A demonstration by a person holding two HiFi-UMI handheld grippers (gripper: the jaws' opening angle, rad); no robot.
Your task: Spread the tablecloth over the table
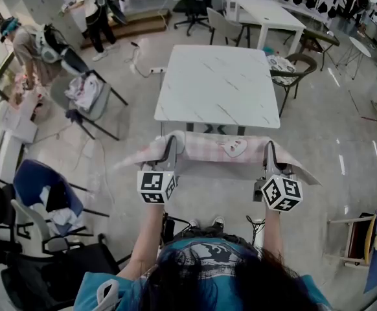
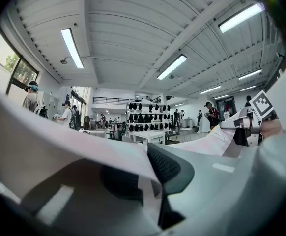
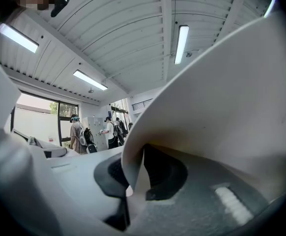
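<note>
A pink checked tablecloth hangs stretched between my two grippers, just short of the near edge of the white marble table. My left gripper is shut on the cloth's left end and my right gripper is shut on its right end. Both are held level at about the same height. In the left gripper view the cloth folds over the jaws of the left gripper, and the right gripper shows at the far end. In the right gripper view the cloth curls out of the right gripper.
A chair stands at the table's right side and another chair behind it. A chair draped with clothes stands to the left, and a blue chair nearer. Two people stand at the back left. Another white table stands further back.
</note>
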